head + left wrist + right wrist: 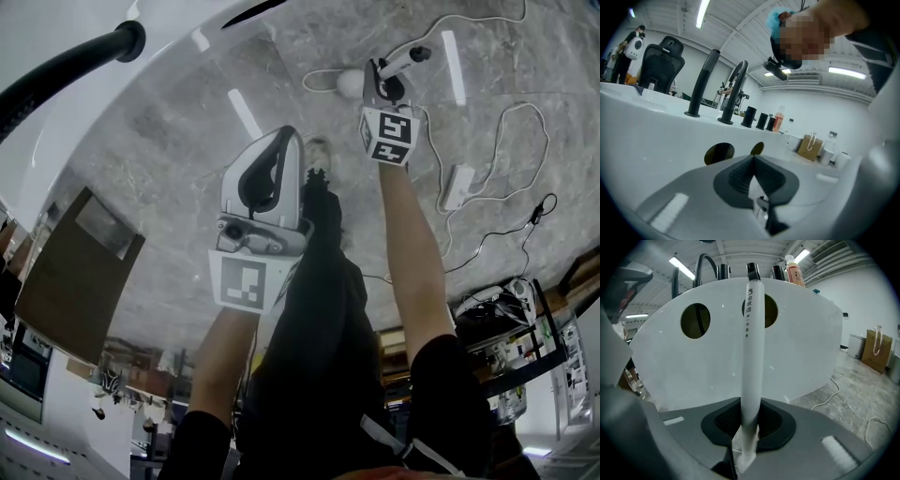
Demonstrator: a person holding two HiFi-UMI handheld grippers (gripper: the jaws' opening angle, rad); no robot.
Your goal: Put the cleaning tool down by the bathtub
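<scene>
Right gripper view: the right gripper [750, 425] has its fingers [776, 420] closed narrow on the cleaning tool [752, 348]. I read the white handle as clamped between the two dark pads at its lower end. From there it rises straight out past the fingertips, in front of the bathtub [811, 343] wall. Print runs along the handle; I cannot read it.

Head view: the right gripper [386, 86] is held out over the stone floor [178, 150], with the cleaning tool [409, 60] projecting beyond its fingers. Loose cables [487, 141] lie on the floor close by.

Left gripper view: the left gripper [753, 161] has its fingers together with nothing between them. It points at the bathtub [656, 136] rim, where a black tap [736, 91] stands.
</scene>
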